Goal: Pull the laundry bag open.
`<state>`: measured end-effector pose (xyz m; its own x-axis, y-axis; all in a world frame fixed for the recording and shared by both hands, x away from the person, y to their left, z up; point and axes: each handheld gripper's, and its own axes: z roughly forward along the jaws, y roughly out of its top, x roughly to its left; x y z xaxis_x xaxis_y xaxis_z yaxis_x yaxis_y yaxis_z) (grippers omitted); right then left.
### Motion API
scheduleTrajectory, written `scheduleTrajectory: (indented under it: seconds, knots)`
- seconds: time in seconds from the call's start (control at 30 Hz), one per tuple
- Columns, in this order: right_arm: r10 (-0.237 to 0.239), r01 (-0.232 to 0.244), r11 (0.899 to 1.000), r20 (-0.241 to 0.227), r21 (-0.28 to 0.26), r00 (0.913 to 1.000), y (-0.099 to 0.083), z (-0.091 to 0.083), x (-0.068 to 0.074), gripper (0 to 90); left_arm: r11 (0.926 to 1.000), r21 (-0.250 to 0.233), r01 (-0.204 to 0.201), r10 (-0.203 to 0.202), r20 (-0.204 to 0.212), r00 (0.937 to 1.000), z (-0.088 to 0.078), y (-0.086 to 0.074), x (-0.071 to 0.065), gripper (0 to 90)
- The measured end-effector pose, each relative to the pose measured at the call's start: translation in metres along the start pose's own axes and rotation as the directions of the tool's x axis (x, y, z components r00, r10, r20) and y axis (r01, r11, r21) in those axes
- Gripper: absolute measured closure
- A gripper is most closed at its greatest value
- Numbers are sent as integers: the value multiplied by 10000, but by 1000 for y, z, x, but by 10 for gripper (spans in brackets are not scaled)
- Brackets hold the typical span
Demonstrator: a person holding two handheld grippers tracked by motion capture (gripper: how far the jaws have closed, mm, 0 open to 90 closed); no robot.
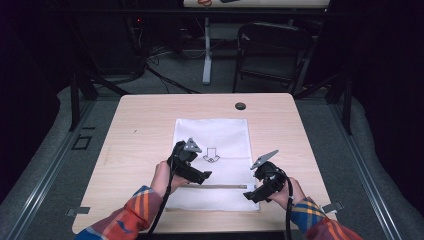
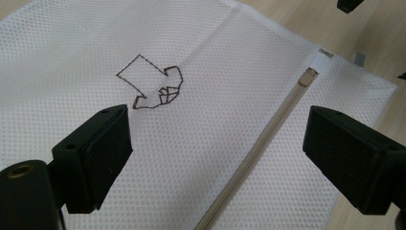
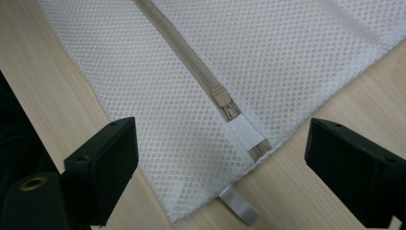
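Wooden table point(image 1: 140, 115) bears mesh bag point(image 1: 212, 135) beneath both open tools.

We get an evenly lit table point(image 1: 150, 115) from overhead, surroundings near black. High view soft, low detail. Gripper views sharp on the mesh bag point(image 2: 72, 48), black jaws slightly soft up close. Shadows faint, glare probably nil.

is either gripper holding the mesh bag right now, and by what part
Nothing is held. The left gripper and the right gripper both hover with jaws open above the white mesh bag, the right one over the zipper pull.
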<state>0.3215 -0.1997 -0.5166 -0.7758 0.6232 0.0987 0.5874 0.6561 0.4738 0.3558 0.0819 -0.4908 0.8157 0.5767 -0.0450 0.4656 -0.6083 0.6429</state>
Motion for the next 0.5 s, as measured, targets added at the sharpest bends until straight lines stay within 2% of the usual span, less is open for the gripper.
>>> scheduleTrajectory:
  seconds: [0.2,0.4,0.43,0.5]
  knots:
    - [91,-88,9999,259,-96,9996,1,-1,-2,199,9998,-127,-156,159,214,9996,7,0,-6,101]
    - [383,-375,9992,528,-167,9979,-2,-3,-9,355,9985,-328,-444,460,481,9978,17,3,-14,136]
    - [376,-367,9991,451,-216,9983,-2,-2,-10,376,9983,-343,-482,501,570,9971,19,3,-16,137]
    - [473,-462,9987,522,-226,9975,-3,-2,-11,467,9971,-375,-664,687,645,9956,24,5,-19,149]
